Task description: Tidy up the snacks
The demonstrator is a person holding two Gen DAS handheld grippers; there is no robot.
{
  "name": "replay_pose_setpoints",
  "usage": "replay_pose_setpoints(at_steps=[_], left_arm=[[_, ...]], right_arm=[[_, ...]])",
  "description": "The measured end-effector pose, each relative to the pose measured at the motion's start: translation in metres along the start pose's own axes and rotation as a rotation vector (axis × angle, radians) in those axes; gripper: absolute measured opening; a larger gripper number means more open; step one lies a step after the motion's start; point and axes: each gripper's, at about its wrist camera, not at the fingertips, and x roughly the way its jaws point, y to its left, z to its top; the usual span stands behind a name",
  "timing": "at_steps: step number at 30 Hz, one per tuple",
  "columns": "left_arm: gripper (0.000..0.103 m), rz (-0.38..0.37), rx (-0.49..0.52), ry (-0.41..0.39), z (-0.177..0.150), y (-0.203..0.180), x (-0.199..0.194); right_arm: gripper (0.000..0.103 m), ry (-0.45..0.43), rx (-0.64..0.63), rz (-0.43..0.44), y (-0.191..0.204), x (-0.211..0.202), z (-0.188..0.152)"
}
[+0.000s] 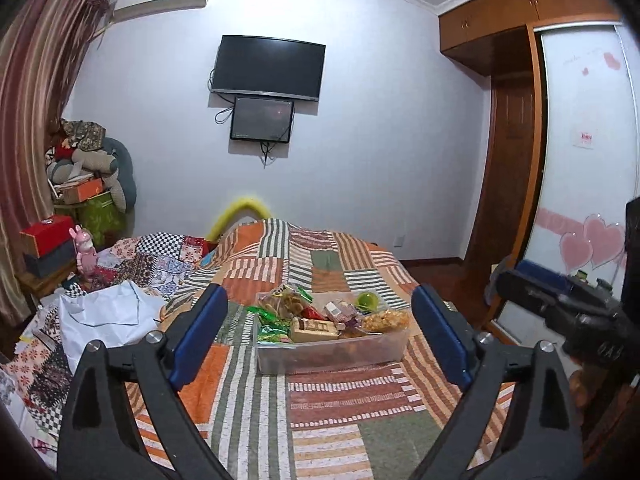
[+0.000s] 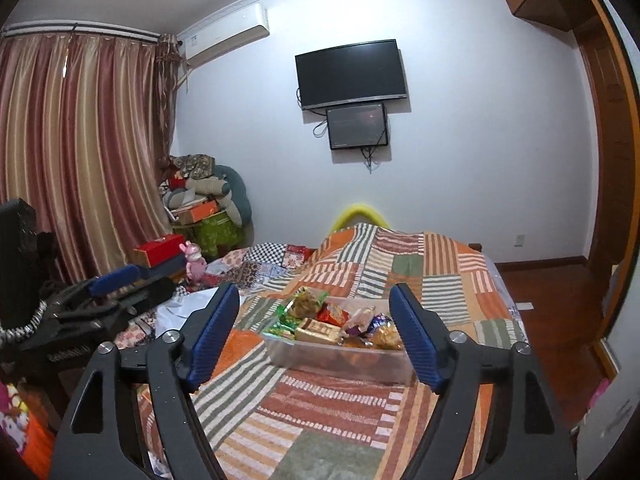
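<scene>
Blue-padded black left gripper (image 1: 320,336) stands wide with nothing between its fingers; the matching right gripper (image 2: 316,334) gapes empty too. Both hang short of the clear plastic bin (image 1: 332,350), heaped with mixed snack packets (image 1: 316,316), on the striped patchwork quilt (image 1: 340,412). Sorting seems paused between picks. Next, one gripper must reach in and close on a single packet.

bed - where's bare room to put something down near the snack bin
The striped quilt lies bare between the clear bin and both open grippers, and again beyond the bin toward the foot of the bed. The strip right of the bin is bare too. The left side is crowded: white paper, patchwork cloth and a pink toy. The bin itself is heaped with snack packets.
</scene>
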Motion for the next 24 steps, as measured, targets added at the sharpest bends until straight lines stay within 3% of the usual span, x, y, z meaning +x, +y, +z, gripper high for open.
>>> replay_pose_setpoints(at_steps=[9, 24], left_arm=[[0.097, 0.017, 0.029, -0.036, -0.002, -0.007, -0.010], [0.101, 0.021, 0.045, -0.024, -0.009, -0.012, -0.009]], right_arm=[[0.077, 0.003, -0.005, 0.004, 0.002, 0.002, 0.001], [0.083, -0.007, 0.018, 0.013, -0.002, -0.006, -0.004]])
